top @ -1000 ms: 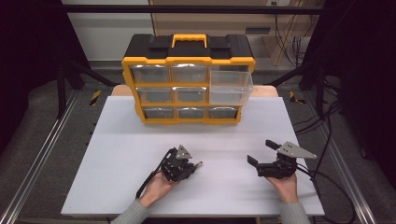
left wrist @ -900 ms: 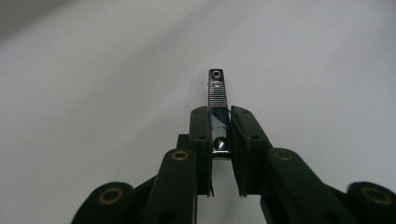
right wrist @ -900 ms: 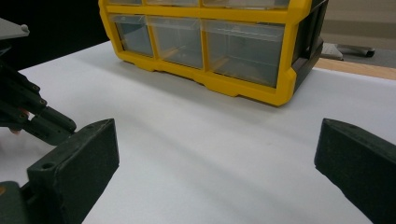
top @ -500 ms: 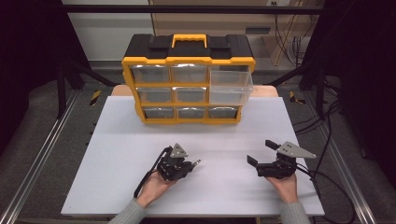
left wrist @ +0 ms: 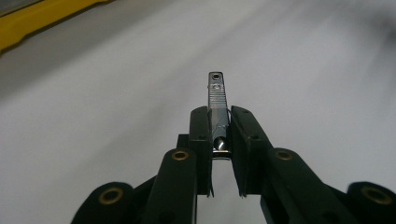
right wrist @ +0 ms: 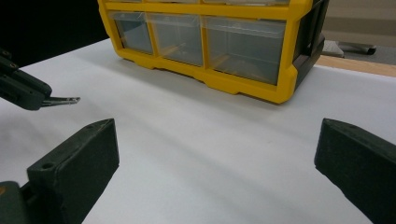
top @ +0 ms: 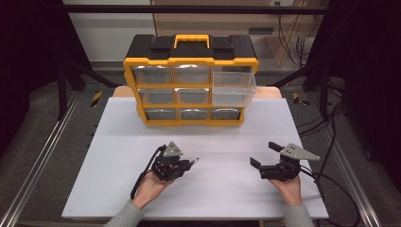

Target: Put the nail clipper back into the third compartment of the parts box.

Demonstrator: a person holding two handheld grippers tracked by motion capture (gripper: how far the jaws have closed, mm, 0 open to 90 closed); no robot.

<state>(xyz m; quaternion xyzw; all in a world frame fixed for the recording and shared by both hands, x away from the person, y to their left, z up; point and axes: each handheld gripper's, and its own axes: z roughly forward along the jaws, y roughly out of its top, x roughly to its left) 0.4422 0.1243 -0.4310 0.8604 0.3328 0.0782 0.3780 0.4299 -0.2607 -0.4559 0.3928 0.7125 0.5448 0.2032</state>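
Note:
My left gripper [top: 187, 163] hovers low over the white table [top: 217, 137], left of centre, shut on a small metal nail clipper [top: 193, 161]. In the left gripper view the clipper [left wrist: 217, 93] sticks out forward between the two black jaws, its ridged lever end with a small hole free. My right gripper [top: 265, 154] rests at the right of the table, open, with nothing between its wide-apart jaws. The right gripper view also shows the left gripper [right wrist: 23, 91] and the clipper's tip [right wrist: 63, 100] at its left edge.
A yellow and black drawer organizer [top: 189, 85] stands at the back of the table, and its top right clear drawer [top: 234, 87] is pulled out. The right gripper view shows the organizer [right wrist: 280, 79] close ahead. Bare white surface lies between the grippers.
My left gripper has shifted slightly to the left with the clipper still in it. The right gripper has stayed in place, open.

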